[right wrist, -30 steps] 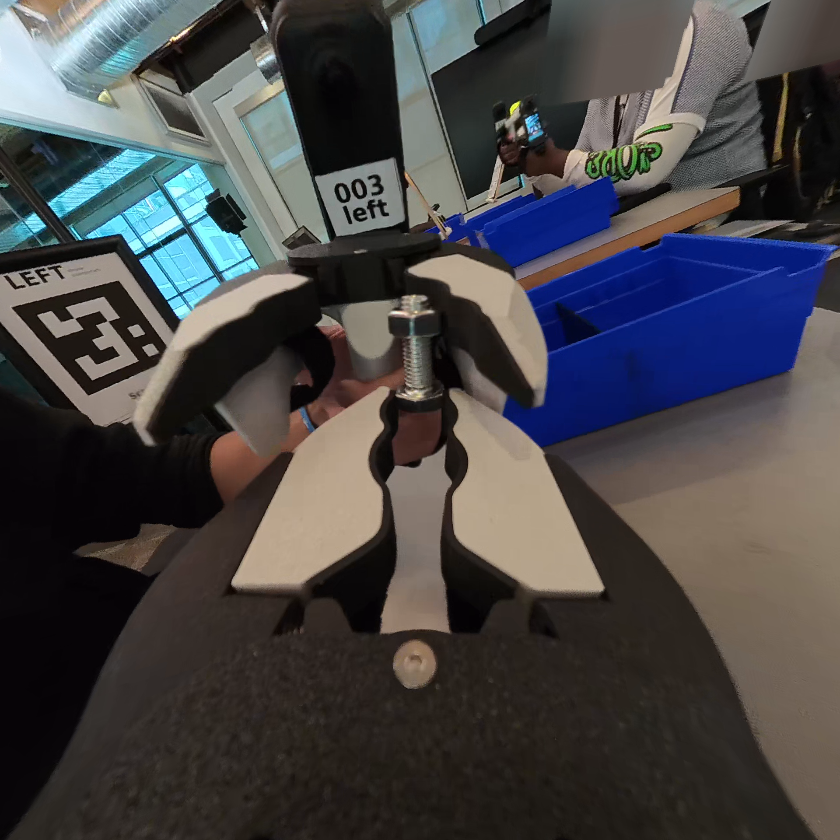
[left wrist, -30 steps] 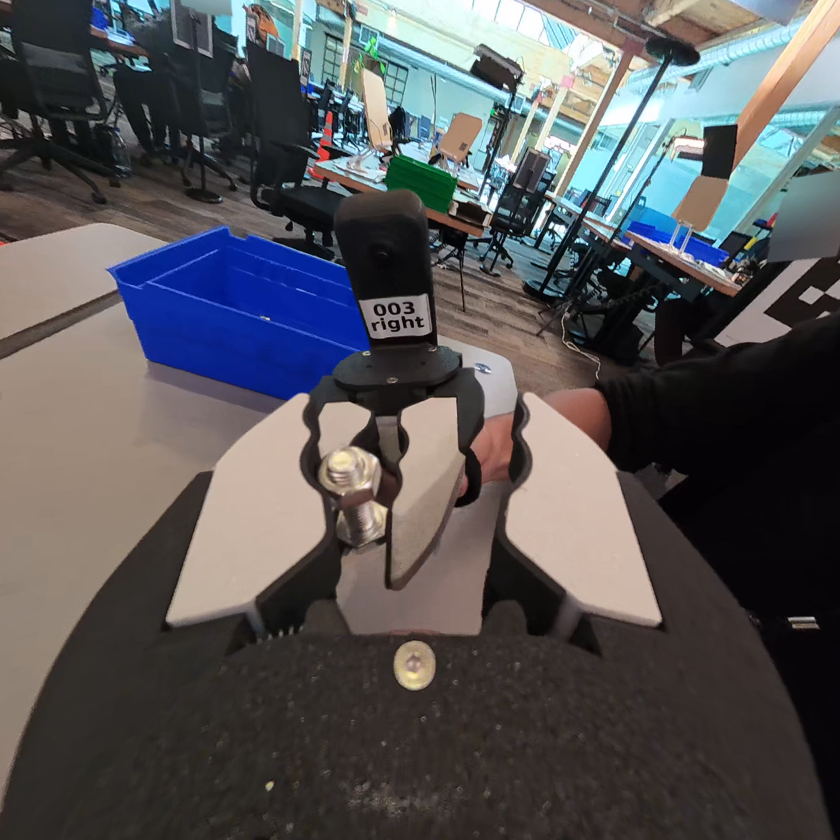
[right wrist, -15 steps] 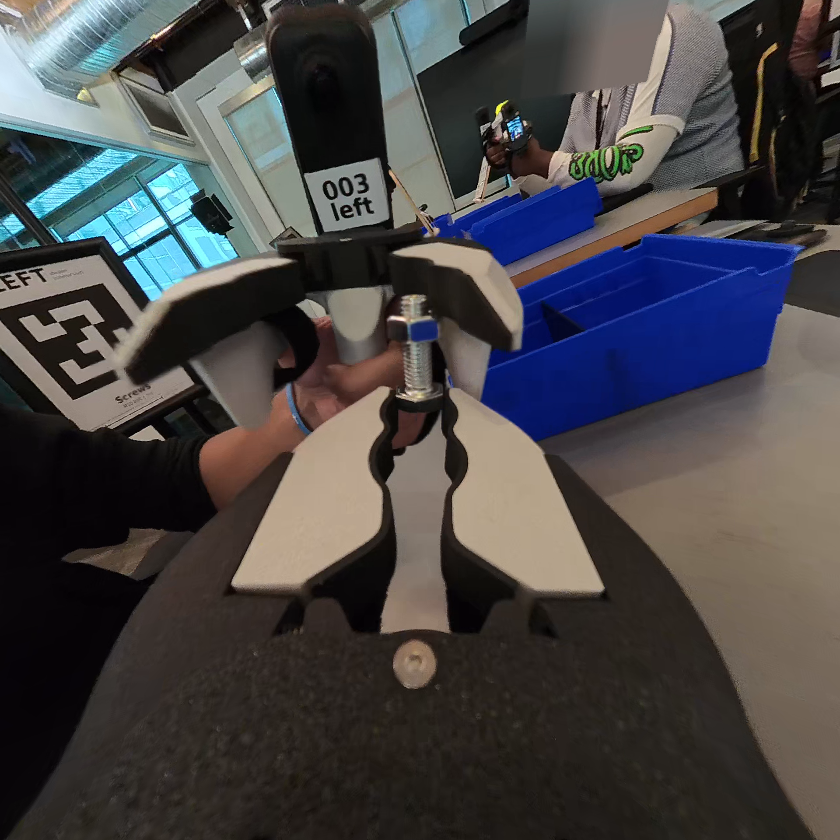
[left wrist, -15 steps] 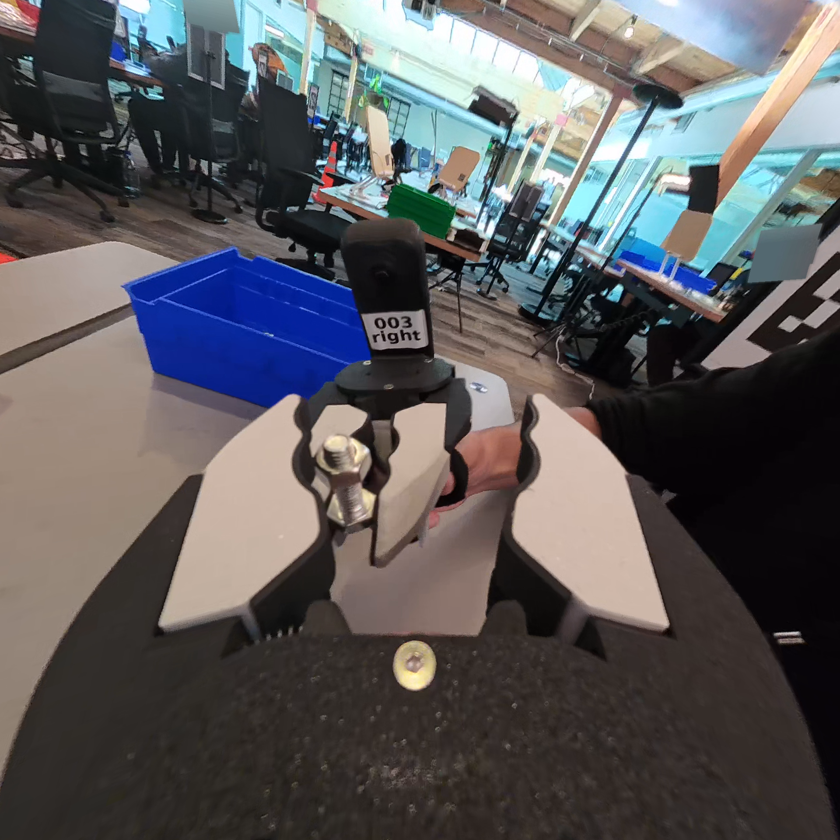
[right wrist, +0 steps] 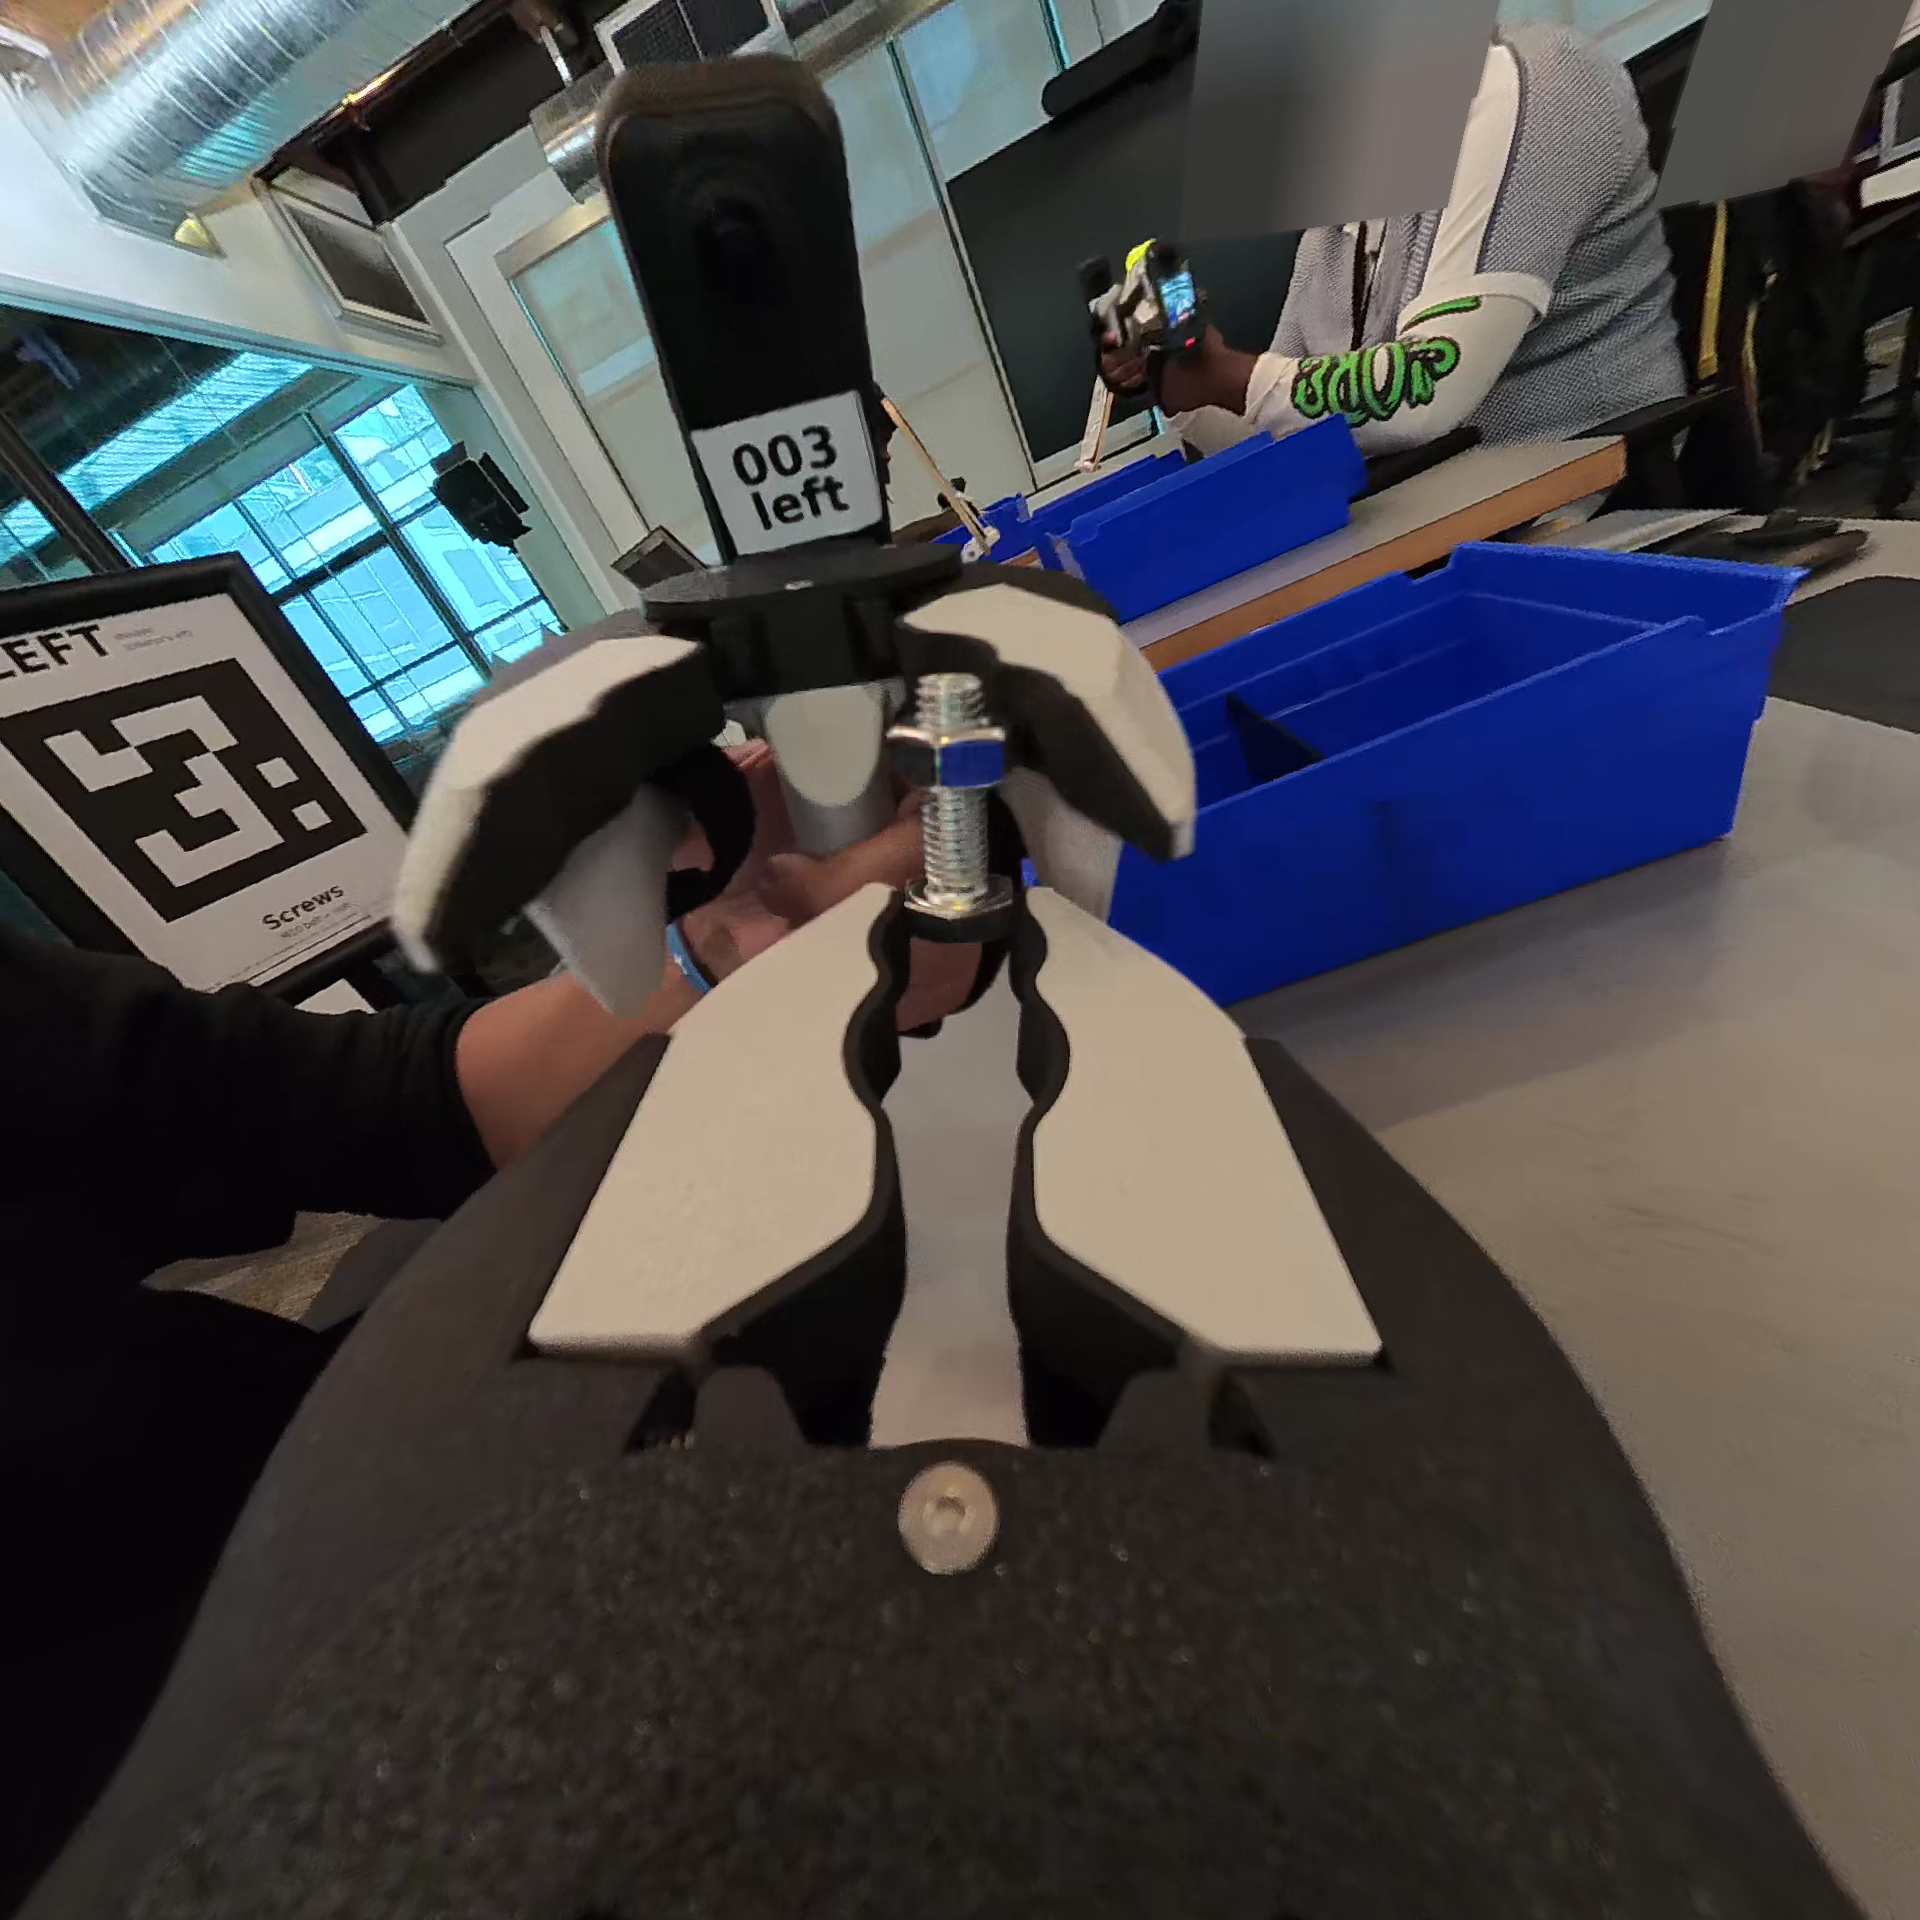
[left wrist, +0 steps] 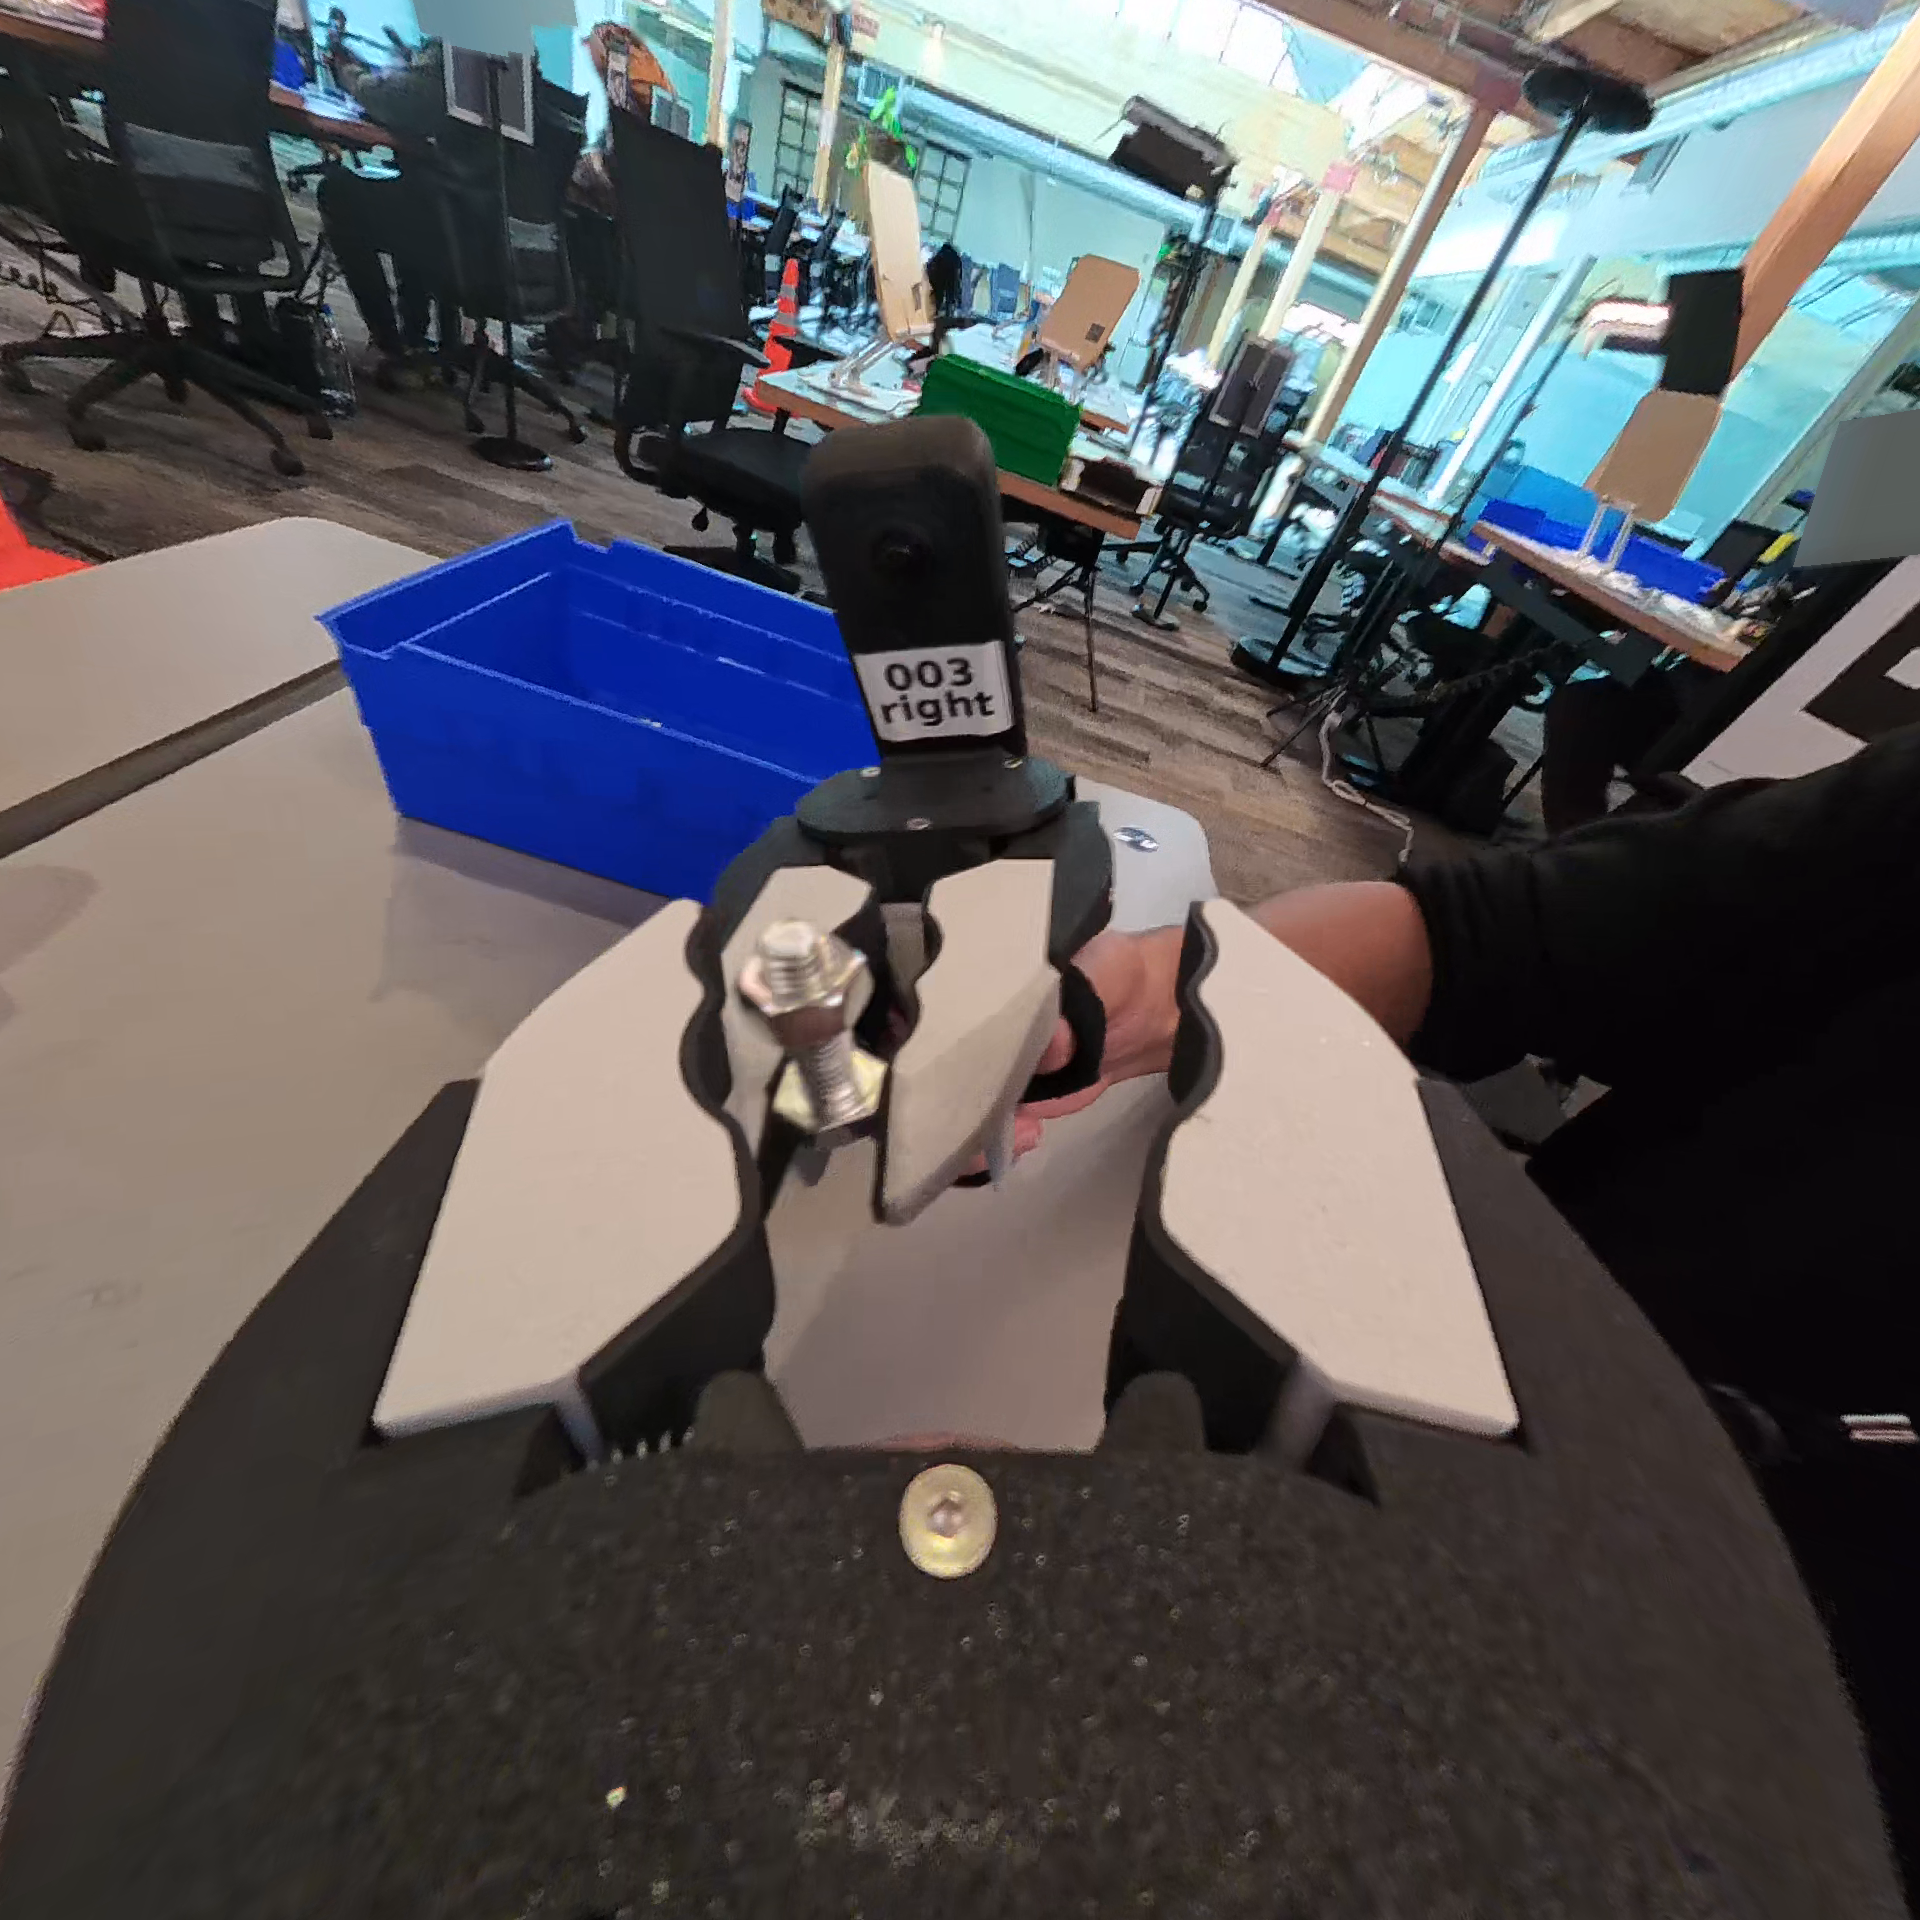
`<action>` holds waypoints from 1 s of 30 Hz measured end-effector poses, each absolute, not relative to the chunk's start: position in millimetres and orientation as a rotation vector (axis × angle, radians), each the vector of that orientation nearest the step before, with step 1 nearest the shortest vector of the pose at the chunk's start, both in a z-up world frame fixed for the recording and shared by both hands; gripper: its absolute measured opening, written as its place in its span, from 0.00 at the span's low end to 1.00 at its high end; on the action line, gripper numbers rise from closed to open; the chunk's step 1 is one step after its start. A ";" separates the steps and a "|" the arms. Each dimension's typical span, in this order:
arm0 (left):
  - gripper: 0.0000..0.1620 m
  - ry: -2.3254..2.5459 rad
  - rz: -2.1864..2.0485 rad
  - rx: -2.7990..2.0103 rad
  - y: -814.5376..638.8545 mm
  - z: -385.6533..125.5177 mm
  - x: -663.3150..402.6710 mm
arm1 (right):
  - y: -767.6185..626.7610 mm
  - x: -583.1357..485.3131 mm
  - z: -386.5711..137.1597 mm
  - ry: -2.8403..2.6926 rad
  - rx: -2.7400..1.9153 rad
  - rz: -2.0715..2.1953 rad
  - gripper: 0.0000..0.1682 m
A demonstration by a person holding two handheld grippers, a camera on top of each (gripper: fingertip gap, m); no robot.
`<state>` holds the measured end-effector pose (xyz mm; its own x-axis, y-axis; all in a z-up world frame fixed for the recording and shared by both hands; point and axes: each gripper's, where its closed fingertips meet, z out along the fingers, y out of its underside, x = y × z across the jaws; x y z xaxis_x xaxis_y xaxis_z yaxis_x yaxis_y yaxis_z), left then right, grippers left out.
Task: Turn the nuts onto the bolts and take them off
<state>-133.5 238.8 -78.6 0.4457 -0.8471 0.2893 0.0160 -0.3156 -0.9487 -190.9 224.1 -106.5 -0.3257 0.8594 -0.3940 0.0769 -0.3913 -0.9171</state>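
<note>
A silver bolt (right wrist: pixel 954 831) stands upright with its head pinched in my right gripper (right wrist: pixel 958 920), which is shut on it. A hex nut (right wrist: pixel 945 756) sits partway down the thread, with the thread end showing above it. My left gripper (right wrist: pixel 810 852) faces it, wide open, one finger on each side of the nut. In the left wrist view the left gripper (left wrist: pixel 951 935) is open, and the nut (left wrist: pixel 800 982) lies against its left finger (left wrist: pixel 613 1122). The right gripper (left wrist: pixel 842 1112) holds the bolt (left wrist: pixel 826 1060) there.
A blue bin (right wrist: pixel 1455 748) with a divider stands on the grey table (right wrist: pixel 1558 1143) just behind the grippers; it also shows in the left wrist view (left wrist: pixel 582 707). A framed marker sign (right wrist: pixel 177 769) stands at the left. A person sits at another table with more blue bins (right wrist: pixel 1195 530). The gap from one gripper's tips to the other's is roughly 5 cm.
The nut now sits lower on the bolt, with more thread showing above it. The left gripper stays open around it and the right stays shut on the bolt head.
</note>
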 end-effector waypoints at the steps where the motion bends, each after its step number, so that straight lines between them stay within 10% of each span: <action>1: 0.52 0.716 -1.016 -1.668 241.4 -78.7 -140.1 | 224.7 -190.4 -106.7 -1.245 -1.335 1.770 0.11; 16: 0.54 0.061 -0.469 -1.665 207.8 -143.1 -260.0 | 259.9 -171.8 -106.4 -1.162 -1.381 1.689 0.11; 24: 0.52 0.230 -0.389 -1.668 197.3 -139.9 -226.4 | 372.7 -49.6 -23.3 -0.947 -1.631 1.023 0.11; 30: 0.52 0.328 -0.430 -1.691 197.6 -148.5 -201.4 | 457.7 106.3 -169.5 -0.735 -2.478 0.420 0.11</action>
